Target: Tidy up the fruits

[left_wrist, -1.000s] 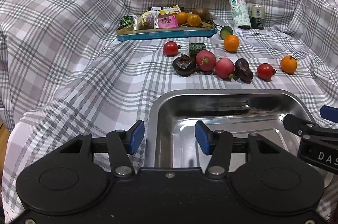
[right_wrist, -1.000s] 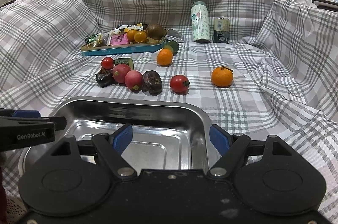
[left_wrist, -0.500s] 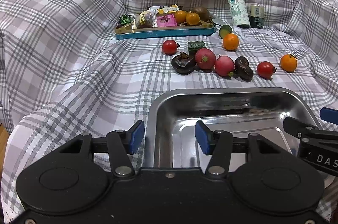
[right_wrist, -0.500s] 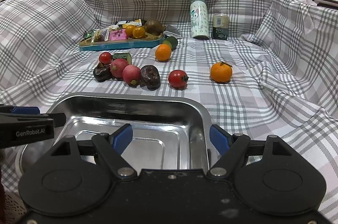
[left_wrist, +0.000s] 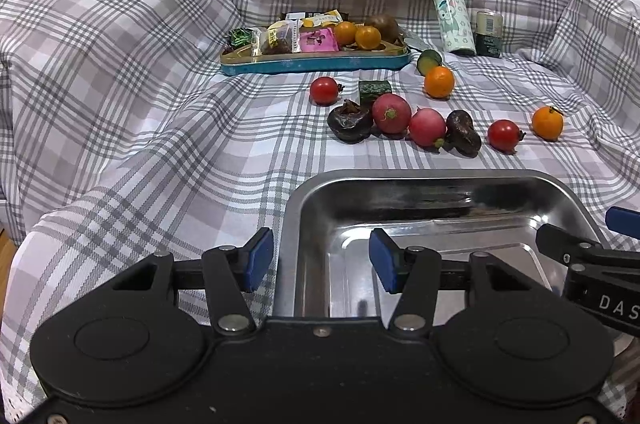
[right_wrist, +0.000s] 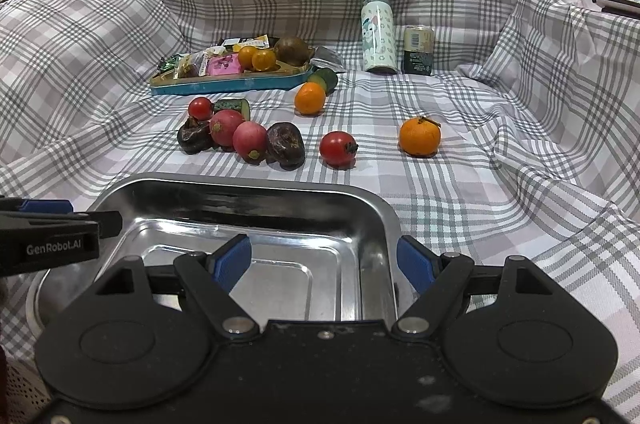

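Left claw (left_wrist: 316,258) gapes astride the tray's (left_wrist: 400,180) left wall; right claw (right_wrist: 326,262) gapes astride its right wall; fruits (right_wrist: 250,142) lie beyond.

A grey-and-white plaid cloth (right_wrist: 460,184) carries a shiny steel tray (right_wrist: 248,190), scattered fruit, a blue snack tray (right_wrist: 232,85)
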Motion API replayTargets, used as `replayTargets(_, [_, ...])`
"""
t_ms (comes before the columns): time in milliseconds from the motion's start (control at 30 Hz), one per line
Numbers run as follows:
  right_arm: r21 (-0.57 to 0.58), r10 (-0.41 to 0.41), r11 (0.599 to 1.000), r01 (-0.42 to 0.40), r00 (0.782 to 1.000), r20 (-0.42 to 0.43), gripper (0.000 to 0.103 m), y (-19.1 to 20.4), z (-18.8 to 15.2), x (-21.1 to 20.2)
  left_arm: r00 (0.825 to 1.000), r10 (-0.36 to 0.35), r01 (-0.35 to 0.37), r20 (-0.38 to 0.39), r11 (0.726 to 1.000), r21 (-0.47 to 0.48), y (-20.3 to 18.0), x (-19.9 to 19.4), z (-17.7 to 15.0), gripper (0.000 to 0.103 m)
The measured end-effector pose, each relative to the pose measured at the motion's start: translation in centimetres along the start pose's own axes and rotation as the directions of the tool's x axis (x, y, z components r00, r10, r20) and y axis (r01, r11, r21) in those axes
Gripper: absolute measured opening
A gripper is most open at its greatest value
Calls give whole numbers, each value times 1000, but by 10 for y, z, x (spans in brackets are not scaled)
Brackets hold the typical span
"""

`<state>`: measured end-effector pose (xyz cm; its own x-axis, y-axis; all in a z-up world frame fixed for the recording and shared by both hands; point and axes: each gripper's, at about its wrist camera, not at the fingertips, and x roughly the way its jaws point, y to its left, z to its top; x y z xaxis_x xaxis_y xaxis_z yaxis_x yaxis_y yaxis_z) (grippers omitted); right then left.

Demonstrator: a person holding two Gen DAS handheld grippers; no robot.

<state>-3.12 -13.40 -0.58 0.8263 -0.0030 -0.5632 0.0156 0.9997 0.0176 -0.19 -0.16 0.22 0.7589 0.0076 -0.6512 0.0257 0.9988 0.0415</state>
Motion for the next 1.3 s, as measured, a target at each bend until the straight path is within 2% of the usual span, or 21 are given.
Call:
replayTargets(300, [-45, -27, 999, 27, 1000, 12, 82, 3, 4, -4, 1000, -16, 15, -26, 1000, -20, 2, -4, 13, 59])
replayTargets(400, [-79, -43, 996, 42, 999, -13, 82, 4, 13, -3, 1000, -10, 10, 5, 1000, -12, 4, -8, 28, 59])
replayTargets(500, [-68, -33, 997, 33, 999, -2, 82, 0, 28, -1, 999, -28, 27, 43, 1000, 6, 3, -9, 47, 59])
replayTargets(667, [-29, -44, 999, 44, 999, 8, 82, -12, 65, 19, 995, -67, 67, 68, 998, 15, 1, 9, 76, 59])
replayTargets(800, [16, -68, 998, 67, 997, 22, 82, -30, 93, 41, 994, -65, 61, 89, 997, 49, -5, 28, 88, 59])
replayTargets(933, [12, -114, 993, 114, 992, 45, 82, -44, 112, 62, 994, -76, 70, 76, 994, 82, -7, 47, 95, 59])
replayTargets(1033, [14, -121, 993, 121, 991, 52, 81, -51, 115, 74, 994, -90, 85, 54, 994, 74, -5, 60, 96, 58])
replayTargets(1133, [23, -130, 991, 129, 990, 56, 78, -54, 106, 83, 993, -116, 114, 27, 993, 38, -1, 73, 92, 55])
replayTargets(1267, [23, -137, 990, 137, 991, 8, 60, -55, 93, 96, 990, -140, 140, 9, 990, 11, 4, 84, 84, 55])
replayTargets(1300, [17, -138, 990, 137, 990, 7, 58, -55, 92, 97, 990, -141, 141, 6, 990, 12, 3, 86, 84, 55])
